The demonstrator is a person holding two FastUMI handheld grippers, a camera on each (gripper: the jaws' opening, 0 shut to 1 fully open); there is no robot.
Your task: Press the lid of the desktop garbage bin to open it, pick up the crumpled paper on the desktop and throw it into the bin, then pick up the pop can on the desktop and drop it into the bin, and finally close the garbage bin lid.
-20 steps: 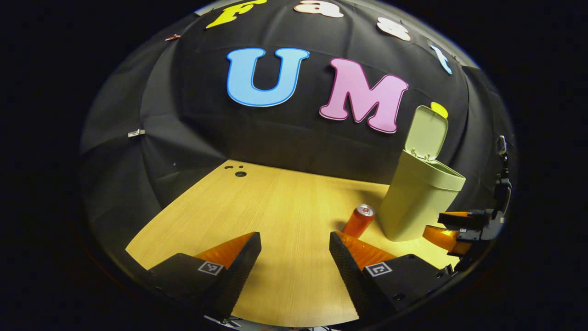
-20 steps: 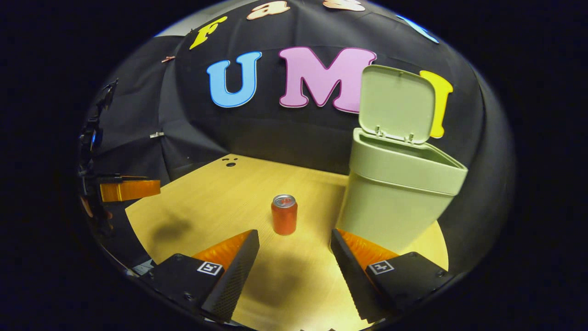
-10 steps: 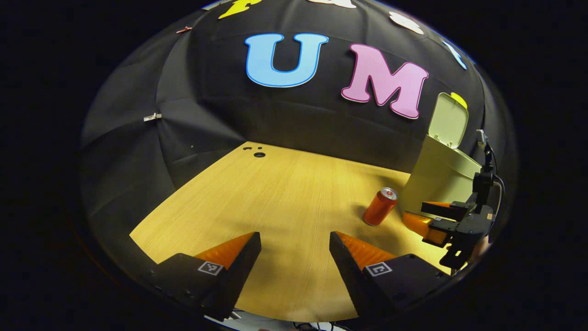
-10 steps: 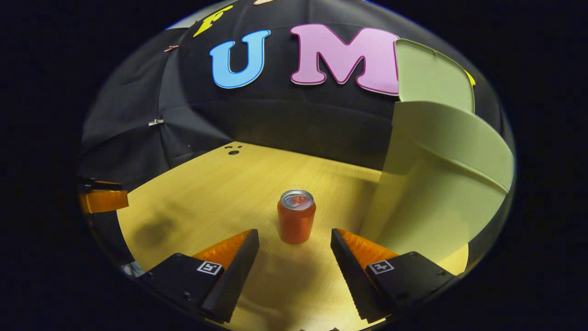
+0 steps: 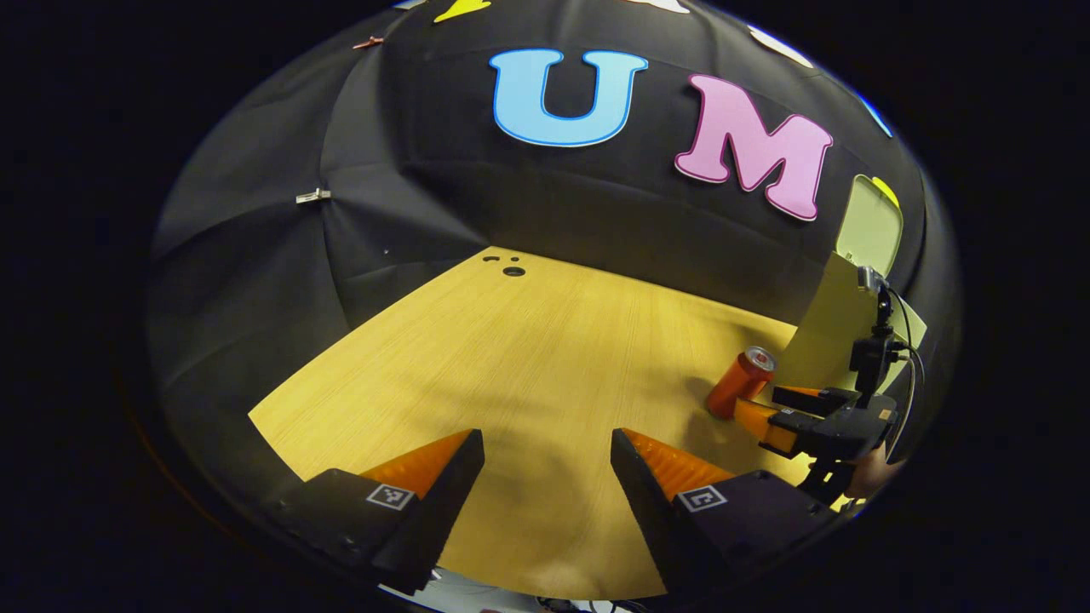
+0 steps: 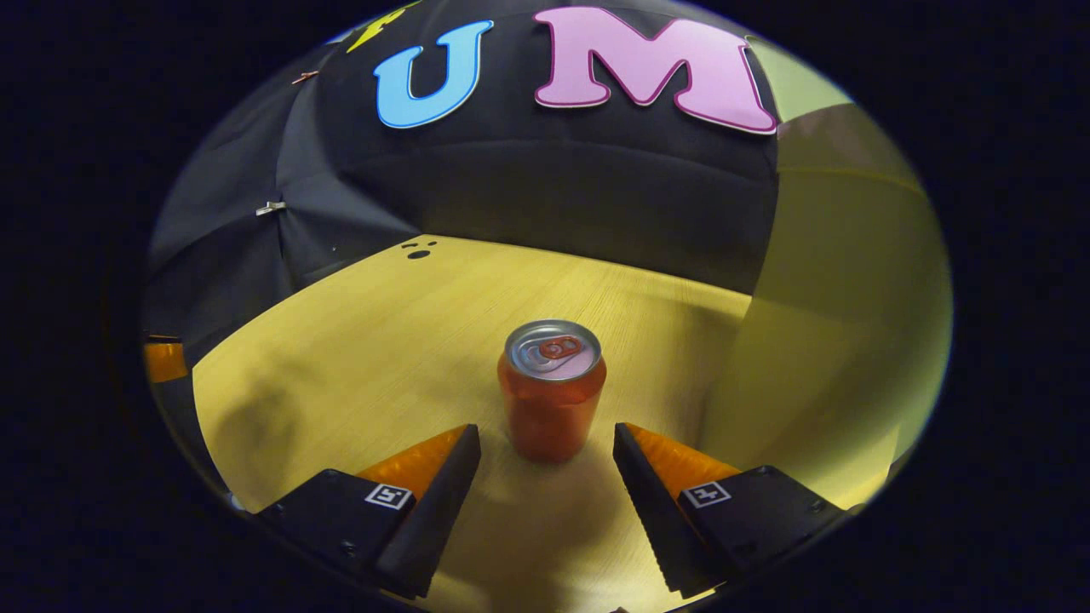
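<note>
Closer now vs 1 s ago: pop can (image 6: 552, 390) stands upright at frame centre, just ahead of right gripper (image 6: 547, 443), jaws wide, empty. Bin (image 6: 843, 306) at right, lid up. Can pickup & lid closing remain. Left gripper (image 5: 547, 447) open, empty.
</note>
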